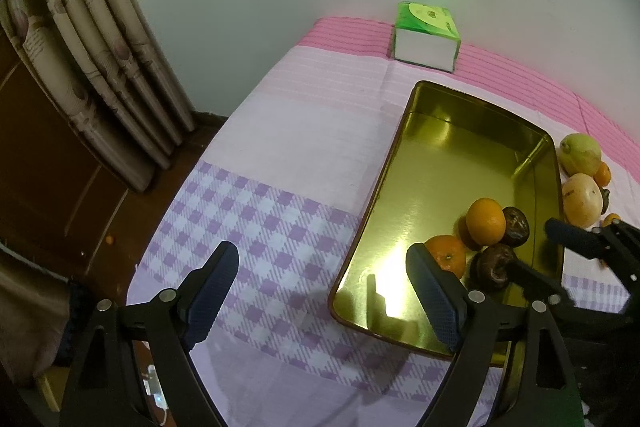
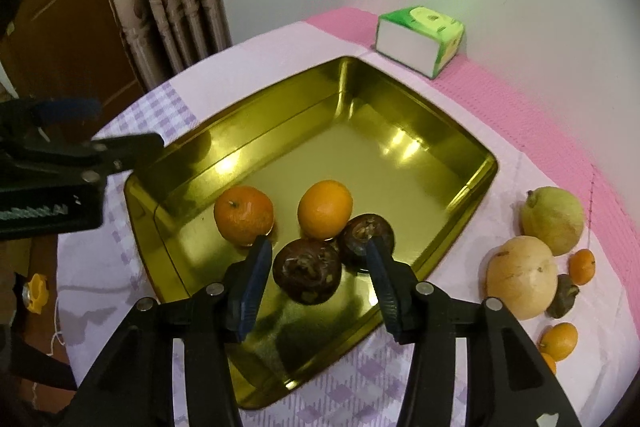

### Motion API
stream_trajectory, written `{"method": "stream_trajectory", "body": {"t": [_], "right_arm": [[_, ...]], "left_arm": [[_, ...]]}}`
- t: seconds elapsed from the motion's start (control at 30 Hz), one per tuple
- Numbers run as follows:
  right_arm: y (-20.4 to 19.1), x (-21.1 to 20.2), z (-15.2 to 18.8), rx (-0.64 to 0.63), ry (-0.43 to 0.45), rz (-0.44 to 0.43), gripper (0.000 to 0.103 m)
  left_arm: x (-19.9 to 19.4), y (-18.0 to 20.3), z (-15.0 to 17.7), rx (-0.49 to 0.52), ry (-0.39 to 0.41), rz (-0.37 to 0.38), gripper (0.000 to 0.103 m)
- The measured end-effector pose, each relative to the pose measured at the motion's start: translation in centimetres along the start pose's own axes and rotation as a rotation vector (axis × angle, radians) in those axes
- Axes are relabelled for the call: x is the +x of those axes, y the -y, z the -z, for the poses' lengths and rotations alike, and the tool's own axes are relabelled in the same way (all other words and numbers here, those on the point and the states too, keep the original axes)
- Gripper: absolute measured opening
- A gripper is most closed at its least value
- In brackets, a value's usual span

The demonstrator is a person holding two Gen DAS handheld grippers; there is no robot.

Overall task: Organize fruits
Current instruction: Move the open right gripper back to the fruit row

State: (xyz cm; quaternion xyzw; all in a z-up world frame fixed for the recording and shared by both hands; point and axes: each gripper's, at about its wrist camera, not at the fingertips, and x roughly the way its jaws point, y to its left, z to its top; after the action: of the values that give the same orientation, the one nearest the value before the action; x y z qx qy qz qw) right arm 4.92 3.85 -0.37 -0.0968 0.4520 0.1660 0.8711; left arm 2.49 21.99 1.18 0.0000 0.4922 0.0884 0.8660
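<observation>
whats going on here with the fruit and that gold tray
Someone with a gripper in each hand is sorting fruit into a gold tray. Two oranges and two dark fruits already lie inside. The right gripper hangs open around the nearer dark fruit; the left gripper is open and empty. A pear, a pale round fruit and small oranges wait on the cloth.

Four fruits (image 2: 308, 227) in the tray (image 2: 400, 115), more fruits (image 2: 540, 247) on the cloth right of it, box (image 2: 420, 39) behind.
</observation>
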Motion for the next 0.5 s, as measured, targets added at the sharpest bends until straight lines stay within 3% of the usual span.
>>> {"method": "stream_trajectory", "body": {"t": [0.23, 0.5], "right_arm": [[2.4, -3.0, 1.0, 0.06, 0.043, 0.022, 0.048], [8.9, -6.3, 5.1, 0.194, 0.053, 0.126, 0.049]], "left_arm": [[-0.2, 0.3, 0.0, 0.016, 0.006, -0.005, 0.086], [0.0, 0.3, 0.0, 0.021, 0.003, -0.012, 0.086]]}}
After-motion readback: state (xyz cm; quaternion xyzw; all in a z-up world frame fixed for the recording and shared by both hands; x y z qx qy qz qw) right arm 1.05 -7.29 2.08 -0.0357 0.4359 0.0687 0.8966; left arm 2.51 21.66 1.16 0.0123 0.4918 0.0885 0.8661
